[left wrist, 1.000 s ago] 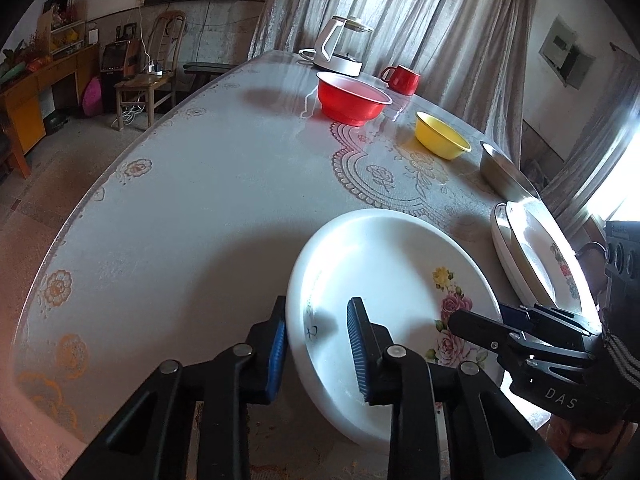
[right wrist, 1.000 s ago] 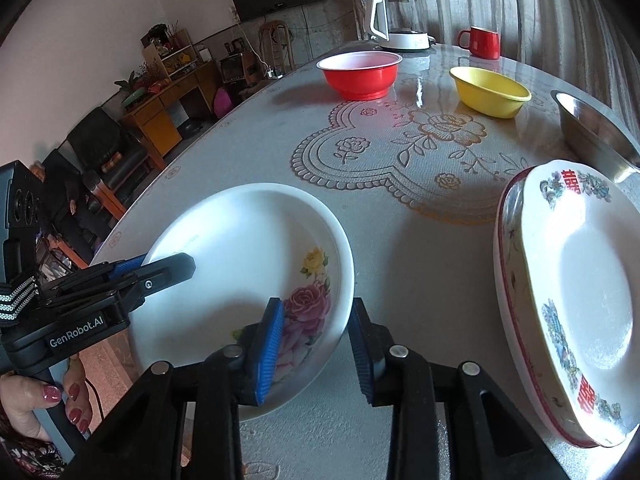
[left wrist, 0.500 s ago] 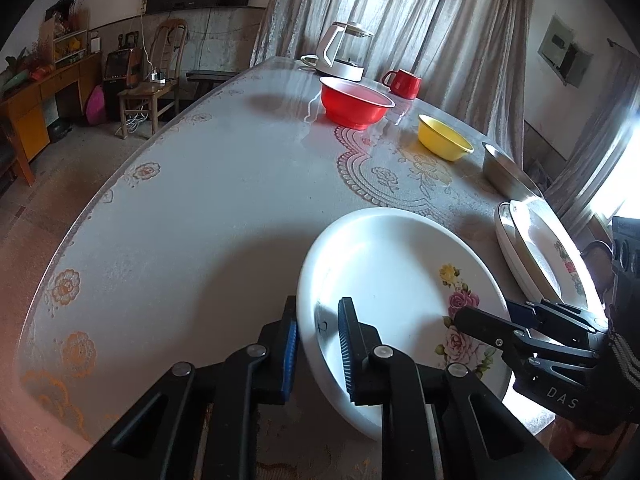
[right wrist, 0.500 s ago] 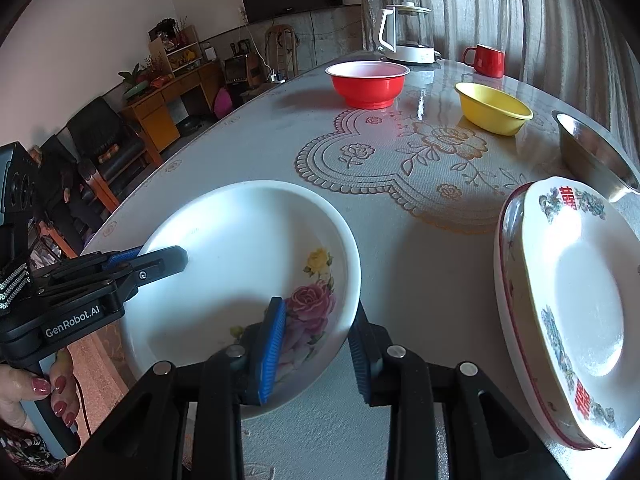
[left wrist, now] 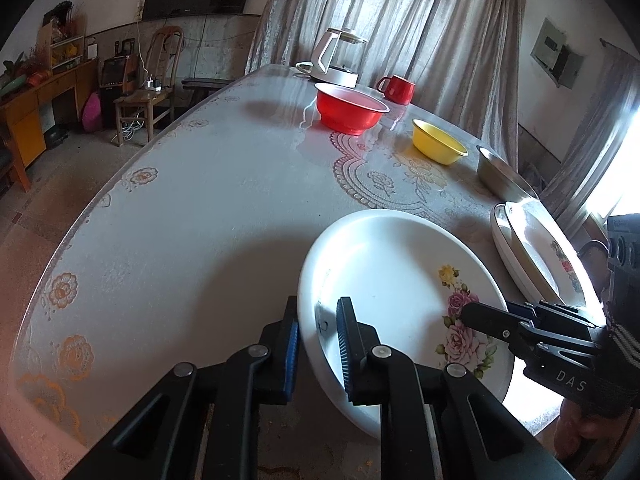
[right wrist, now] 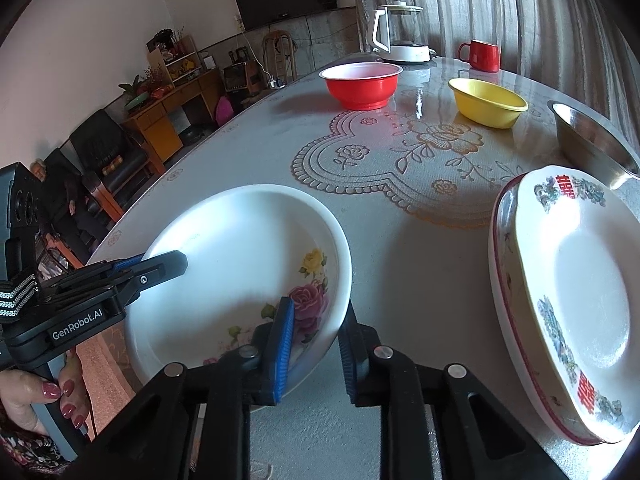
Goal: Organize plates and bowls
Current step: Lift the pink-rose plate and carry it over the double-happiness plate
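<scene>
Flowered plate: a white plate [left wrist: 394, 280] with a yellow and pink rose print sits at the near edge of the table [left wrist: 208, 208]; its near rim reaches out over the table edge; both grippers hold it, one at each side
Left gripper: the left gripper [left wrist: 318, 338] is clamped on the plate's left rim; one blue-padded finger [left wrist: 290, 354] lies outside the rim and the other inside the well; the pads press the wall between them
Right gripper: the right gripper [right wrist: 316, 346] has just been closing, with the plate's right rim between its jaws; the inner pad lies on the rose print and the outer finger sits under the rim, so it grips the rim
Hand: a hand [right wrist: 48, 396] with red-painted nails holds the left gripper's handle in the right wrist view
Plate stack: two decorated plates [right wrist: 568, 296] lie stacked to the right of the flowered plate, near it but apart; the top one bears red characters and green motifs
Steel bowl: a steel bowl [right wrist: 592, 140] stands just behind the stack
Yellow bowl: a yellow bowl [right wrist: 486, 102] stands farther back, well apart from the plates
Red bowl: a red bowl [right wrist: 360, 84] stands left of the yellow one
Far end: a red mug [right wrist: 482, 55] and a white kettle [right wrist: 400, 36] stand by the curtain
</scene>
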`<state>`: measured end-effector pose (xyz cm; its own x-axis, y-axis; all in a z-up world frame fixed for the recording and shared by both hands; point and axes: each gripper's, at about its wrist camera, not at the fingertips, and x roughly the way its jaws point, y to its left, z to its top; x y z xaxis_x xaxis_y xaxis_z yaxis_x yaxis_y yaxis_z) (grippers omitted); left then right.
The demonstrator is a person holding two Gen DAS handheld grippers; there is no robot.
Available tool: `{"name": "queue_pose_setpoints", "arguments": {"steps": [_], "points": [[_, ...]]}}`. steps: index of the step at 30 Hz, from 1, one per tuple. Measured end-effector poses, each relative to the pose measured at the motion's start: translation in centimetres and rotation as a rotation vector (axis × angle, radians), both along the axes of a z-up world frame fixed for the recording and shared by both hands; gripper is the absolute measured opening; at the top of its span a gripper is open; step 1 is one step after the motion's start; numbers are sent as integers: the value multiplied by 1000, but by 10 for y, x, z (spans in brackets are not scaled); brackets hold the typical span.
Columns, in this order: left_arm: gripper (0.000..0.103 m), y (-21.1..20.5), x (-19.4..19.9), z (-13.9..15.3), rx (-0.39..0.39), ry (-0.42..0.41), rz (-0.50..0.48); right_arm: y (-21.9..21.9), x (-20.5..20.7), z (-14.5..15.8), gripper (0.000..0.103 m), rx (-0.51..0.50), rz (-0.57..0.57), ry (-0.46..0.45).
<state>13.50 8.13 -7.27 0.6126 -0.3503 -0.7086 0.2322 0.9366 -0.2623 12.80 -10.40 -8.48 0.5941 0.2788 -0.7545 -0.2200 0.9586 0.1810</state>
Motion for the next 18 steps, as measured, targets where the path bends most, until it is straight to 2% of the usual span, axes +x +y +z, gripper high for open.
{"name": "queue_pose_setpoints", "arguments": {"steps": [8,18], "points": [[17,2,1,2,-51,9,24,-2,-2,7,17,15,0,-25],[17,-9,2,19,-63,-45,14,-13,-7,22,17,37,-25,-64]]}}
